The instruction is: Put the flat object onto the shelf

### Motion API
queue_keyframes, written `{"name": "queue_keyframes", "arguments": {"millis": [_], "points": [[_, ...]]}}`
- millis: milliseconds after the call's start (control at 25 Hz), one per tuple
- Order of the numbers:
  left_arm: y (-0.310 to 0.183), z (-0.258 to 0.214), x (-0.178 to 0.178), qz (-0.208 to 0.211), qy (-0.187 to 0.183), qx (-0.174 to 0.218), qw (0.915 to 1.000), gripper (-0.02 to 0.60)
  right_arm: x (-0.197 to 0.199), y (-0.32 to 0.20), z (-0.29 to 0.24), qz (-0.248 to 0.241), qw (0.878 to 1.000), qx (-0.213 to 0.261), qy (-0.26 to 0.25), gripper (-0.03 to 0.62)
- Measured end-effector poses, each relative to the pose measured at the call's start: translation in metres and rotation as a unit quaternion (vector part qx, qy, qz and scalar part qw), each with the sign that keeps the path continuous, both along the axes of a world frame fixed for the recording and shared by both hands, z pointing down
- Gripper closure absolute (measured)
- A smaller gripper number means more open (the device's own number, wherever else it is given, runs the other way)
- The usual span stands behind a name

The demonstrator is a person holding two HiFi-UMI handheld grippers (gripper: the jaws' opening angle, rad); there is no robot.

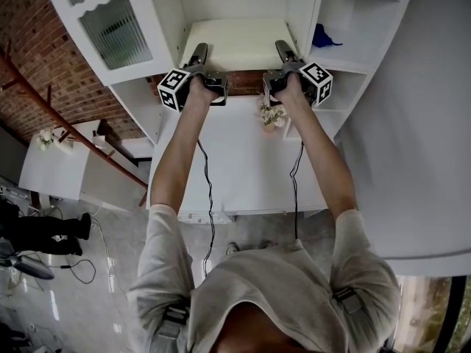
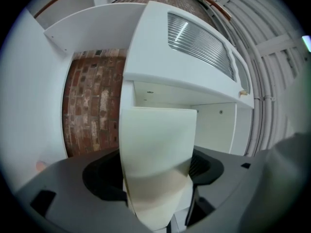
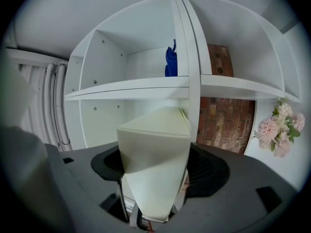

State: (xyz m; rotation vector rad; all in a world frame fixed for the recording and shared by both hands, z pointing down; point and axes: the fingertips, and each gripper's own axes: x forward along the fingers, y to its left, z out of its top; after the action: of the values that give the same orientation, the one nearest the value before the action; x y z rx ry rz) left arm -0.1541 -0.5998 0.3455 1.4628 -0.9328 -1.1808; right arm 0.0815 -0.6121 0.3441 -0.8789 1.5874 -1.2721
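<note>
Grey-sleeved arms are stretched toward the white shelf unit (image 1: 305, 6). And the flat object (image 1: 235, 43), a cream board, is held in the unit's middle opening. Its left side is clamped by the left gripper (image 1: 199, 53), its right side by the right gripper (image 1: 283, 50), with both pairs of jaws filled by the board. Whether it rests on the unit's shelf cannot be told. A blue object (image 1: 324, 37) is seen in the unit's right compartment, and pink flowers (image 1: 272, 115) below the opening.
</note>
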Motion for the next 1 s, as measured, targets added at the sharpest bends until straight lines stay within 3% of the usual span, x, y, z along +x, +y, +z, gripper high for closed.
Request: {"name": "queue_keyframes", "arguments": {"millis": [120,280,520,680,880,960,1000], "points": [[-0.004,-0.006,-0.001,0.008,-0.049,0.027,0.9984,0.175,0.001,0.0,-0.003,0.0,1.0,0.015,-0.001,0.255],[-0.001,-0.012,0.002,0.013,-0.072,0.044,0.9963,0.135,-0.002,0.004,-0.012,0.0,0.999,0.041,0.016,0.196],[0.003,-0.013,-0.011,-0.004,-0.125,0.05,0.9909,0.101,0.008,0.006,-0.004,0.019,0.999,0.034,0.031,0.184],[0.015,-0.013,-0.021,-0.011,-0.174,0.064,0.9826,0.097,0.019,0.015,-0.001,0.028,0.997,0.047,0.058,0.184],[0.031,-0.014,-0.038,-0.016,-0.267,0.089,0.9595,0.097,0.04,0.024,-0.008,0.048,0.988,0.08,0.127,0.186],[0.039,-0.015,-0.048,-0.028,-0.324,0.104,0.9398,0.098,0.048,0.029,-0.011,0.061,0.978,0.094,0.176,0.186],[0.043,-0.016,-0.052,-0.034,-0.364,0.113,0.9238,0.098,0.052,0.033,-0.013,0.068,0.971,0.104,0.206,0.186]]}}
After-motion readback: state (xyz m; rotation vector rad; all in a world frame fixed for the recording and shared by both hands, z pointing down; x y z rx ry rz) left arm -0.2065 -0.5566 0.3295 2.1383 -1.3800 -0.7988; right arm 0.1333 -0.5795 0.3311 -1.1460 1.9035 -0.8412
